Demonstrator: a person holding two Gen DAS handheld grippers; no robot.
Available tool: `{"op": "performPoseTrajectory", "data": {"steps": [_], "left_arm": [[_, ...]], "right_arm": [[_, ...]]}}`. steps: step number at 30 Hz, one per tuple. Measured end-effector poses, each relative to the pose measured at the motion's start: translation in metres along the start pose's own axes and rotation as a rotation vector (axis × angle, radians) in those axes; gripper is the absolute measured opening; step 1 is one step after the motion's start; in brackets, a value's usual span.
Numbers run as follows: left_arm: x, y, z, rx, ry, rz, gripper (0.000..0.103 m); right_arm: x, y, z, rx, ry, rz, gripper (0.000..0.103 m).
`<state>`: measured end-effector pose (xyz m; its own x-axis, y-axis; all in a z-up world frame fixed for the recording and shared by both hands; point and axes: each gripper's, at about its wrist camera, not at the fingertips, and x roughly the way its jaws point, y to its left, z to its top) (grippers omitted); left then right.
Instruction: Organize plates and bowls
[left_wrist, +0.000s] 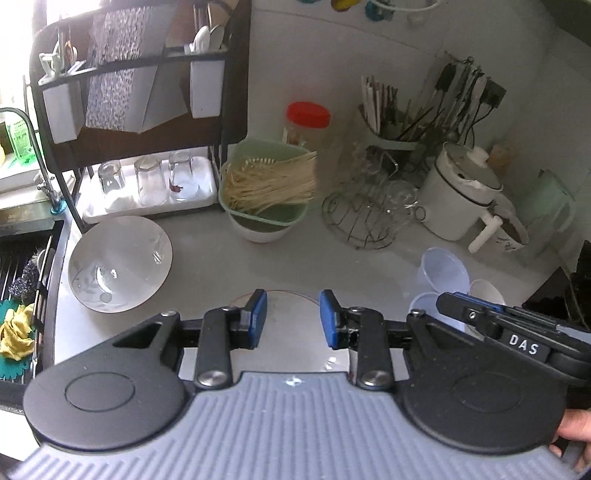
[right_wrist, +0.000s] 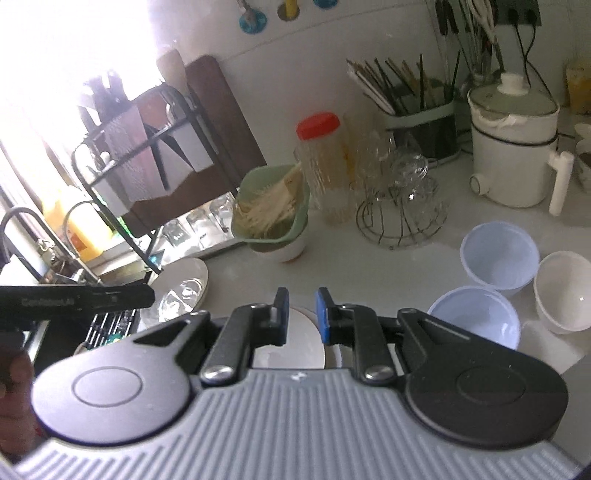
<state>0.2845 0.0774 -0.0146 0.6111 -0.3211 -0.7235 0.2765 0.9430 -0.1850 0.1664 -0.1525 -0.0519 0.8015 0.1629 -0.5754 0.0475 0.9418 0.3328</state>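
Both grippers hover over the counter, nothing between their pads.

The left gripper and right gripper stand part open above a white plate; beyond lie a floral bowl, then three small bowls.

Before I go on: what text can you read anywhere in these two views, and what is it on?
"DAS": white label on the right gripper.
Lettering on the left gripper: too blurred to read.
Print on the green bottle by the tap: too small to read.
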Motion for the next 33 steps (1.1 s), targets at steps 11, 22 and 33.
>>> {"op": "performPoseTrajectory", "data": {"steps": [11, 22, 33], "left_arm": [[-0.023, -0.033, -0.032, 0.037, -0.056, 0.015, 0.038], [-0.021, -0.049, -0.056, 0.001, -0.041, 0.059, 0.044], [-0.039, -0.041, -0.072, -0.086, -0.053, 0.183, 0.054]], "right_arm": [[-0.051, -0.01, -0.01, -0.066, -0.036, 0.009, 0.02], [-0.059, -0.021, -0.028, -0.128, -0.019, 0.019, 0.02], [-0.05, -0.018, -0.029, -0.177, 0.013, 0.111, 0.02]]}}
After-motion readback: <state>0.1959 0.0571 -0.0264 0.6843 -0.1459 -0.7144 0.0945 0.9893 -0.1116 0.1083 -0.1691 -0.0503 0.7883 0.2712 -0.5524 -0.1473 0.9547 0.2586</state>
